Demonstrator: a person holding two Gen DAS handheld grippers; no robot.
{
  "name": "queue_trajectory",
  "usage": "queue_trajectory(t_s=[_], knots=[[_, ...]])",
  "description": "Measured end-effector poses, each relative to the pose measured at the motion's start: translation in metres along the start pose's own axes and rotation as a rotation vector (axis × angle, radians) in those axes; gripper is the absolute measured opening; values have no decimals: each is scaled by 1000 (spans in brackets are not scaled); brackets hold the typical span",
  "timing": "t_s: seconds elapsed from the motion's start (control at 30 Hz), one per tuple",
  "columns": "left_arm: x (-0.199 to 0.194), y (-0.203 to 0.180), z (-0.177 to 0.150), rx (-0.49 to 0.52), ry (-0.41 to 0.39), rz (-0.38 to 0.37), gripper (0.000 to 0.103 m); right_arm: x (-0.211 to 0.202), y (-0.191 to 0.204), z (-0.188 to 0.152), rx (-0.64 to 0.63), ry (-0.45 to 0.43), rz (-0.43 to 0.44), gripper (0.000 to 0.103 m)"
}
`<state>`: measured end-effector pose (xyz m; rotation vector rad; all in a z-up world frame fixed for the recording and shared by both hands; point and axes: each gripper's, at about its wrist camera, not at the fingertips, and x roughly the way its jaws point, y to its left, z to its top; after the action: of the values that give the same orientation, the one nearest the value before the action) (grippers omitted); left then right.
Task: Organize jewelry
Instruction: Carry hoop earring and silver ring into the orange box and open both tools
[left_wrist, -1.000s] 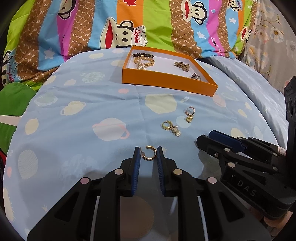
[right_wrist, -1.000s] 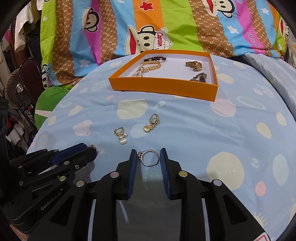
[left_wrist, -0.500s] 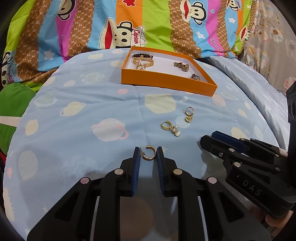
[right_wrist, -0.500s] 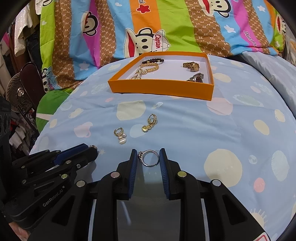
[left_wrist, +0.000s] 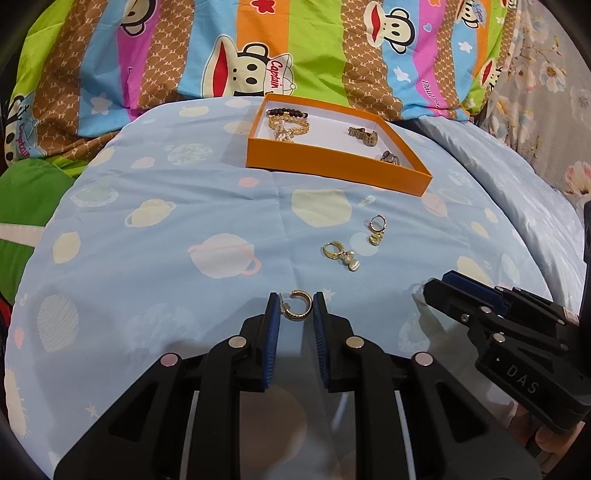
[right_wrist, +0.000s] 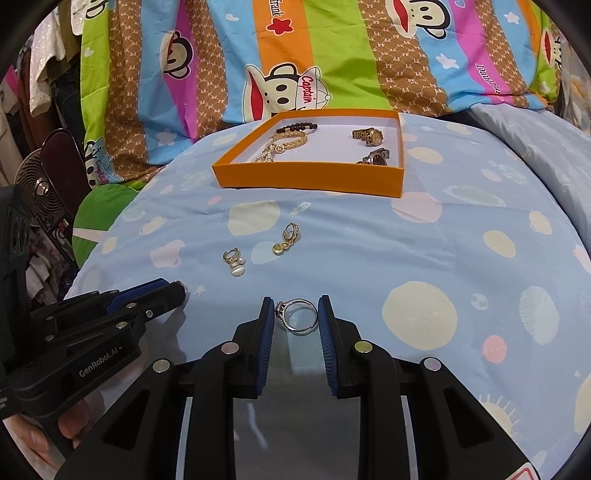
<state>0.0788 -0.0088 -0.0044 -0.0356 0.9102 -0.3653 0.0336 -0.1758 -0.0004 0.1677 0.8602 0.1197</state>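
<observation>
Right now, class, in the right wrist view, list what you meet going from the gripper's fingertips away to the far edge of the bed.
Silver ring held in the right gripper → gold pearl-drop earring → gold hoop earring with disc → orange cardboard box → striped monkey-print quilt.
</observation>
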Motion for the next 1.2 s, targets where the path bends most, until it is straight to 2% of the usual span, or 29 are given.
queue_trajectory(t_s=[0.33, 0.7, 0.9, 1.2], knots=[[-24, 11, 14, -30, -42, 2, 17, -23, -6, 13, 9, -49, 12, 23], [-36, 3, 70, 0, -132, -7, 17, -31, -19, 55, 6, -118, 8, 23], [-25, -10, 106, 39, -172, -1, 17, -22, -30, 87, 10, -155, -1, 23], [9, -17, 144, 64, -178, 12, 17, -1, -35, 131, -13, -185, -19, 23]])
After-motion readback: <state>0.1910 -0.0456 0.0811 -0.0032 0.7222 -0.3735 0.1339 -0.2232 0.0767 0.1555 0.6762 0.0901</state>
